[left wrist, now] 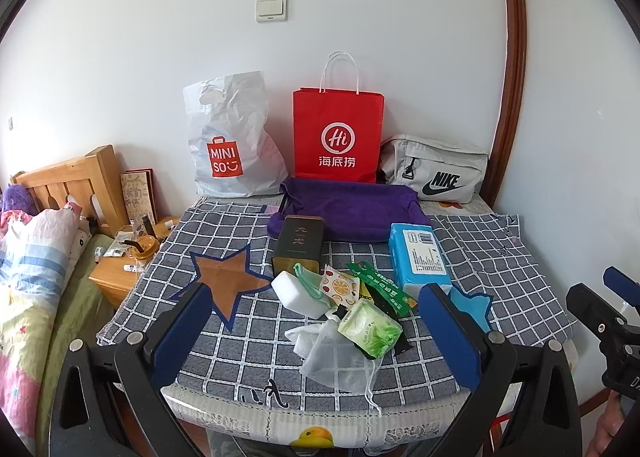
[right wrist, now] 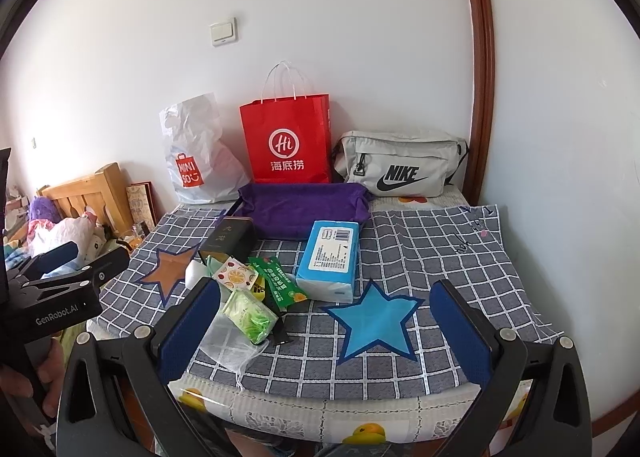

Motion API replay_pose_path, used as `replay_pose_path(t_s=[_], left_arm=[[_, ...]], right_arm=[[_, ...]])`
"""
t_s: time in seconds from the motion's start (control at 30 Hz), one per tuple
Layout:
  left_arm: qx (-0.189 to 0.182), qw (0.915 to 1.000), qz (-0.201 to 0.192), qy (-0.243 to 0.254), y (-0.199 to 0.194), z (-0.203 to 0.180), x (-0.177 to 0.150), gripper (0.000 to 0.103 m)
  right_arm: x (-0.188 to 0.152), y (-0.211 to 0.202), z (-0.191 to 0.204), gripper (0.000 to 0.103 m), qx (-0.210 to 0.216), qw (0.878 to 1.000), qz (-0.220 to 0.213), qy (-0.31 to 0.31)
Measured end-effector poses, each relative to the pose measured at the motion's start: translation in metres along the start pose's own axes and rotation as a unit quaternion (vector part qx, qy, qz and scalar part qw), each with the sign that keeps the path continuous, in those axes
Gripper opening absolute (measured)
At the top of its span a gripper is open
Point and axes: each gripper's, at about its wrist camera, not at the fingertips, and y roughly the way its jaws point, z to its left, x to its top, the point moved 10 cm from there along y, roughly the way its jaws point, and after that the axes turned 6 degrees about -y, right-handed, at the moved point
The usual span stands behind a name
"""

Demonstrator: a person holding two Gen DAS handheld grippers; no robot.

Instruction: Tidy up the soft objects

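Now level, left gripper (left wrist: 316, 321) fingers spread wide above the pile, right gripper (right wrist: 324, 321) likewise, both empty.

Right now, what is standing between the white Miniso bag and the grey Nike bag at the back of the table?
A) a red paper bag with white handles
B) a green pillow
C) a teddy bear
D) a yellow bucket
A: the red paper bag stands upright against the wall, with the white Miniso bag on one side and the grey Nike bag on the other.
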Motion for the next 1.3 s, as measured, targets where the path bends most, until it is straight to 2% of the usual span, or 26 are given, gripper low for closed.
replay_pose_path(t_s=[0.9, 1.3], left_arm=[[-0.003, 1.0, 0.0, -0.001, 0.0, -0.001, -0.003, 0.103], [-0.003, 0.9999, 0.015, -0.002, 0.013, 0.0, -0.007, 0.103]], right_arm=[[-0.001, -0.004, 0.003, 0.103, 0.003, 1.0, -0.007, -0.003], [-0.002, 0.003, 0.005, 0.103, 0.013, 1.0, -0.011, -0.004]])
